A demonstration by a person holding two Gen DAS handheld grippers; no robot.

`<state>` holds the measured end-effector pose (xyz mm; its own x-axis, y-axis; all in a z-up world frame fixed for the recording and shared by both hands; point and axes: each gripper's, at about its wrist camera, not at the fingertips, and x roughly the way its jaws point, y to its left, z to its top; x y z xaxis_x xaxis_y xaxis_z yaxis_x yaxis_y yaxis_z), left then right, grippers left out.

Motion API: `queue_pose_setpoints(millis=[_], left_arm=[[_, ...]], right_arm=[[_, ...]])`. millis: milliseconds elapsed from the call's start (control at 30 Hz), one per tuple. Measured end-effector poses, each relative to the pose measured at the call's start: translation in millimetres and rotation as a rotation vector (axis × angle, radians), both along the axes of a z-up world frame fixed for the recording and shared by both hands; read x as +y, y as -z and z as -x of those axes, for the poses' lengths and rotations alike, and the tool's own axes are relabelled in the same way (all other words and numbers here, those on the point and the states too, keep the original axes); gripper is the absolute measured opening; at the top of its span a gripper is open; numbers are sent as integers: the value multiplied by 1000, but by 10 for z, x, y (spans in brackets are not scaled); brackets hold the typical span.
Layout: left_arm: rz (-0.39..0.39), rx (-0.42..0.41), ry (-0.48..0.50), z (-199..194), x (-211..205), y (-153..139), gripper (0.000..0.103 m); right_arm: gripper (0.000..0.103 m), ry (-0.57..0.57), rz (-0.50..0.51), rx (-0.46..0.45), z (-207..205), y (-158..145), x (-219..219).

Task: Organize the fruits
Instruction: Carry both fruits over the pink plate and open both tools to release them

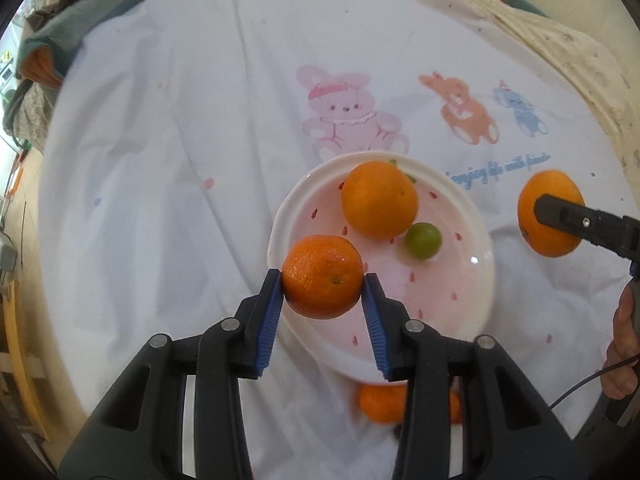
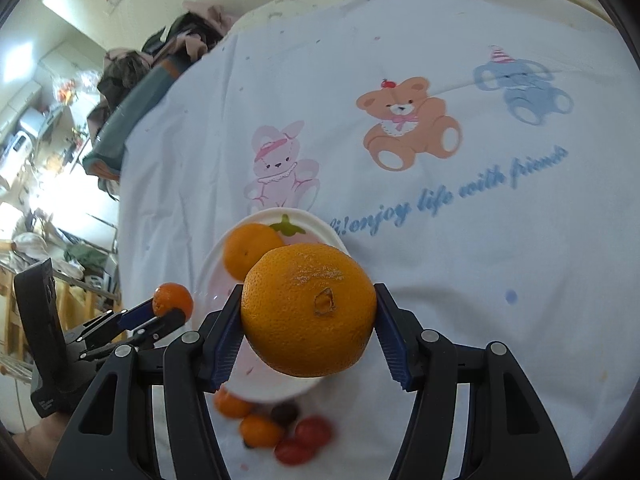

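Fruit-loading step under way, by my reading; left claw (image 1: 324, 276) clamped on tangerine (image 1: 323, 276) above near rim of plate (image 1: 476, 216); right claw (image 2: 308, 312) clamped on large orange (image 2: 308, 310), plate just ahead; next likely lower, release onto plate beside orange (image 1: 379, 199) and green fruit (image 1: 423, 241); cloth (image 2: 440, 260) reads "enjoy life with friends".
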<state>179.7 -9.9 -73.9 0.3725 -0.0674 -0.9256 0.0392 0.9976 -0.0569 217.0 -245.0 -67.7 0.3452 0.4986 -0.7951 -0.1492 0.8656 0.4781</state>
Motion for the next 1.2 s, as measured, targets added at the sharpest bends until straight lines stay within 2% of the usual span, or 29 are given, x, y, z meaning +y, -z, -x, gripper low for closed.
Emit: queue_pose_setpoints(millis=[100,300,433,533,800,967,1000,1033,1100,1167,1200], left_arm=[[8,30,-2,-73,-19,137,36],[-15,53,8,-191,-40,347,36],[-7,47,10,-236,-39,365,36],[27,37,22,-268,-54,353,36],[-12,34,49,-339,-145,380,38],[7,52,33,-354,-132,414,39],[4,53,34,-356,-133,419,41],[4,54,35,-356,-136,421,50],[26,50,41,-352,-141,407,62],[14,40,37,-342,-159,383,74],[5,34,39,-336,-170,372,75]], right_arm=[[63,-16,39,-9,-141,100,121],[63,-37,49,-15,-386,253,292],[63,-59,43,2,-484,353,393],[63,-85,53,20,-513,431,477],[66,-88,82,25,-540,505,513],[67,-89,80,29,-568,517,528],[67,-91,83,27,-565,515,535],[68,-93,83,24,-564,510,541],[70,-91,73,28,-569,511,548],[73,-75,67,41,-578,517,527],[74,-69,63,48,-581,523,514]])
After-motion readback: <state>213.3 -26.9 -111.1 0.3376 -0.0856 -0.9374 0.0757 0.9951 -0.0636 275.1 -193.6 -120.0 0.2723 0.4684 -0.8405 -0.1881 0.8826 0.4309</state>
